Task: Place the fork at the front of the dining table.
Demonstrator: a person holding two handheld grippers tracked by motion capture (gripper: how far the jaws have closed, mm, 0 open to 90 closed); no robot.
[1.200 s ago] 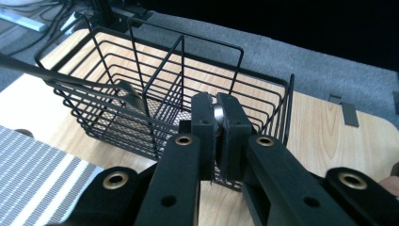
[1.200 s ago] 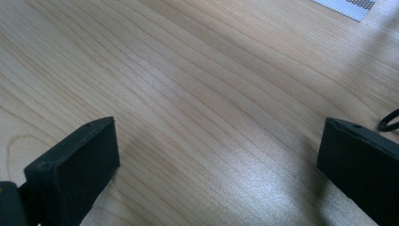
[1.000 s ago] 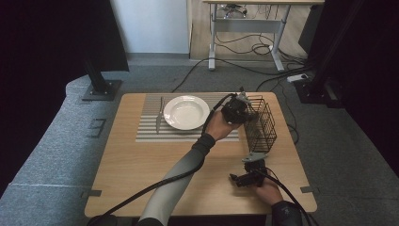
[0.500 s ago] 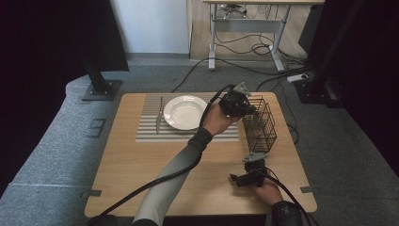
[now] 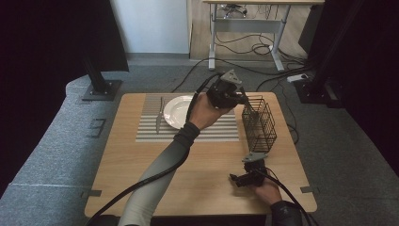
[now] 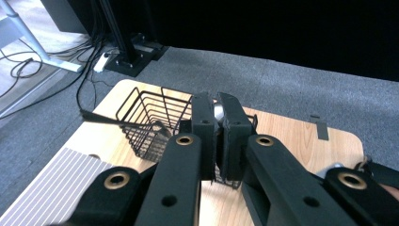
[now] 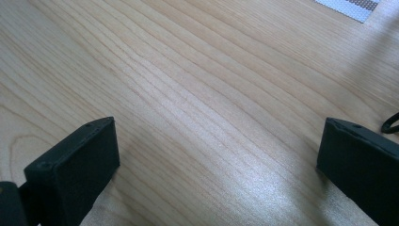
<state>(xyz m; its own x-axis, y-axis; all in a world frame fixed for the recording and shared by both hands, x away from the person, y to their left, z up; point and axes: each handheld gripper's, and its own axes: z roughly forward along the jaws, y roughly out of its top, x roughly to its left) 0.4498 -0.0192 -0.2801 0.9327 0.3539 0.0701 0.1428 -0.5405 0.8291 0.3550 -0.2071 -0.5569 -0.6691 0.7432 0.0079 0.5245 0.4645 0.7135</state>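
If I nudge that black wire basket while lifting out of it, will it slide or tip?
It probably tips: the wire basket stands tall on a narrow base. Being open wire, it likely weighs little, so the metal utensil in the left gripper could drag it if it snags. It looks stiff.

Black wire basket point(image 5: 259, 123), white plate point(image 5: 178, 111) on grey-and-white striped mat point(image 5: 207, 133), pale wood table point(image 5: 188, 179).

The left gripper point(image 5: 245, 100) has risen above the wire basket point(image 5: 259, 125).
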